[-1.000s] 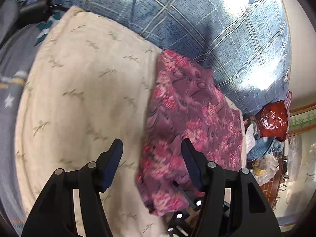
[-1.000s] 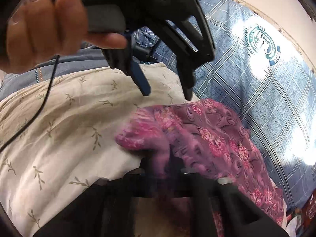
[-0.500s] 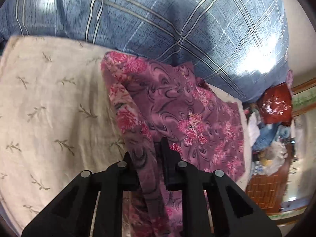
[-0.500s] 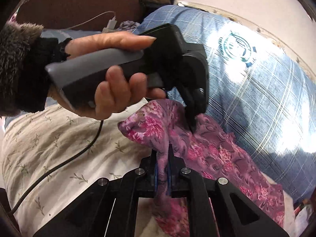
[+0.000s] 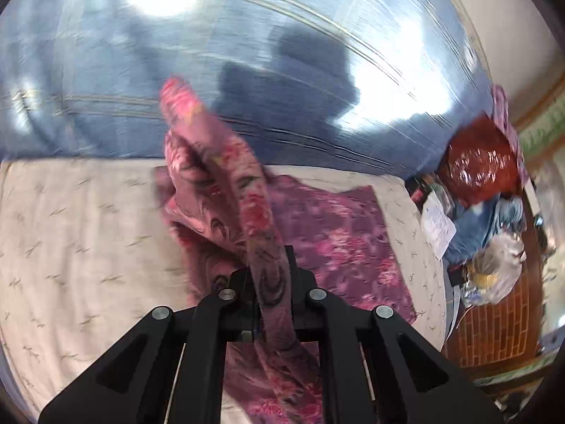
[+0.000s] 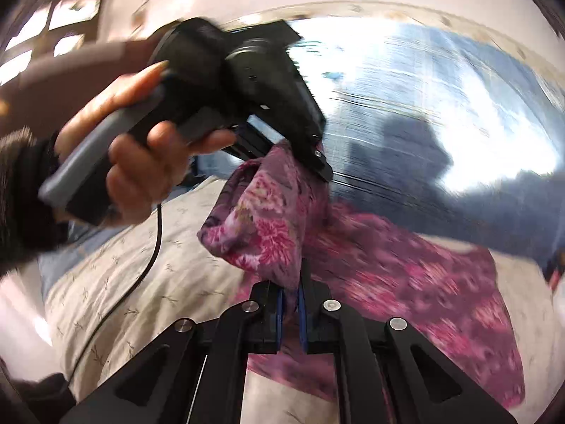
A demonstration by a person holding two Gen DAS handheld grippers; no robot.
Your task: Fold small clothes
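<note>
Both grippers lift one edge of the purple floral garment (image 5: 339, 243) off the cream leaf-print sheet (image 5: 77, 233), likely to fold it over: the left gripper (image 5: 270, 282) and the right gripper (image 6: 290, 298) each pinch cloth between closed fingers. Only the right wrist view shows the hand (image 6: 141, 148) gripping the left tool; only the left shows the red bag (image 5: 480, 162) beyond the sheet.

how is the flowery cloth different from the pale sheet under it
The flowery cloth is pink and purple with big blooms; the pale sheet is cream with small sprigs. The cloth is pinched and raised at one edge by the left tool and right tool; the sheet lies flat. The cloth is smaller. Both are printed fabric.
</note>
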